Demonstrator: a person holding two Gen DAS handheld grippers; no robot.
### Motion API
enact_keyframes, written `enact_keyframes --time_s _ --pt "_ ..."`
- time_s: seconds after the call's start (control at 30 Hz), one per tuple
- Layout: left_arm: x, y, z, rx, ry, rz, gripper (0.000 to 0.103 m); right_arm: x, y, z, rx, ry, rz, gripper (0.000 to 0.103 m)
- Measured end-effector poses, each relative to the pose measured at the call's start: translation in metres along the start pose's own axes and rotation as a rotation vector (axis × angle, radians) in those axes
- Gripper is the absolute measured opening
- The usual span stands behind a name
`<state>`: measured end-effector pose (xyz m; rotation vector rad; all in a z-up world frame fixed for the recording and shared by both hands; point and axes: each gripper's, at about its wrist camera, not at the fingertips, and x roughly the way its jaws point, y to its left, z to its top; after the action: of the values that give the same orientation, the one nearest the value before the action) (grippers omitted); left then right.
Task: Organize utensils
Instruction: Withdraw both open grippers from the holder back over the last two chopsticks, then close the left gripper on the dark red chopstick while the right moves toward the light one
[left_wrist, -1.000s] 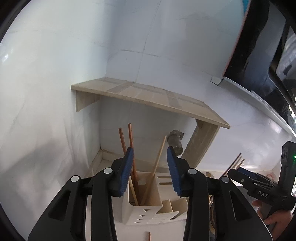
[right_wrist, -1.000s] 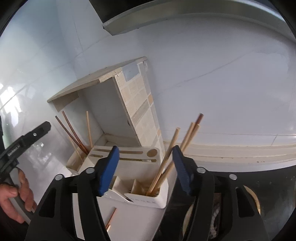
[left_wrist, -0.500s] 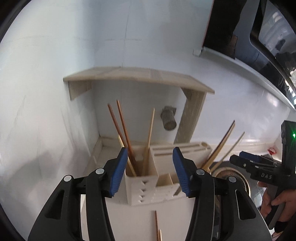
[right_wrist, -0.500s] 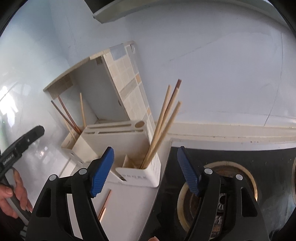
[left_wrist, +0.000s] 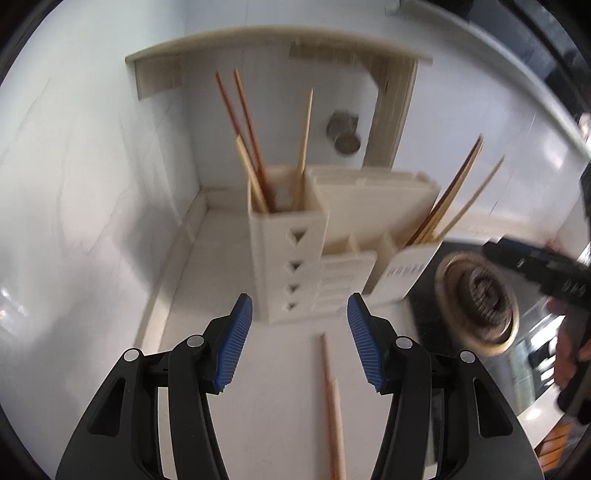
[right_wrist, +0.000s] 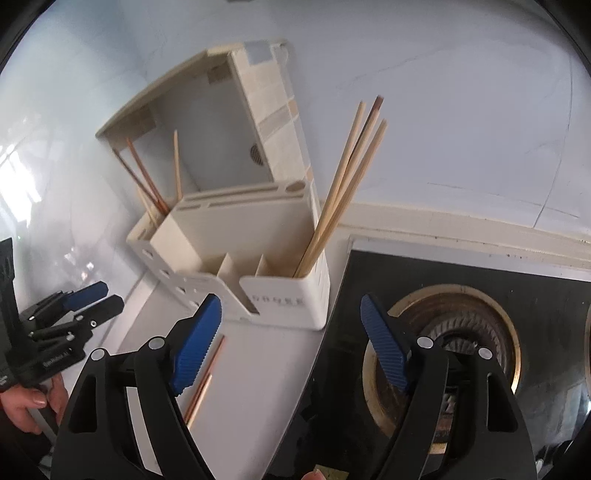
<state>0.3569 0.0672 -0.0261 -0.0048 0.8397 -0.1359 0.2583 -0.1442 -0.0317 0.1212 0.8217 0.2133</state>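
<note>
A cream utensil holder stands on the white counter. Several chopsticks lean in its tall left compartment, and more chopsticks stand in its right one. Two loose chopsticks lie on the counter in front of the holder. My left gripper hovers open above them, just short of the holder, with nothing between its fingers. My right gripper hangs over the holder's right front corner; its jaws are opening and hold nothing. Each gripper shows in the other's view: left gripper, right gripper.
A black hob with a brass-ringed burner lies right of the holder. Behind it a tiled shelf juts from the white wall, with a corner wall close on the left. A hand grips the left tool.
Both views have tipped down and dropped toward the counter, bringing the loose chopsticks and the burner into sight. Both pairs of jaws stand wider than before.
</note>
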Motion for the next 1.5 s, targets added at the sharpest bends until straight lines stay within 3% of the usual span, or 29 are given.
enact_keyframes --time_s 0.3,0.67,1.5 --pt "0.007 0.001 -0.018 -0.012 0.072 -0.038 0.054 0.004 0.008 -0.016 -0.049 0.044 0.0 0.083" --pt "0.029 -0.008 -0.058 -0.011 0.222 -0.073 0.054 0.01 0.015 -0.042 -0.08 0.111 0.022 0.084" --pt "0.073 -0.012 -0.104 0.007 0.452 -0.031 0.054 0.017 0.02 -0.059 -0.127 0.205 0.054 0.086"
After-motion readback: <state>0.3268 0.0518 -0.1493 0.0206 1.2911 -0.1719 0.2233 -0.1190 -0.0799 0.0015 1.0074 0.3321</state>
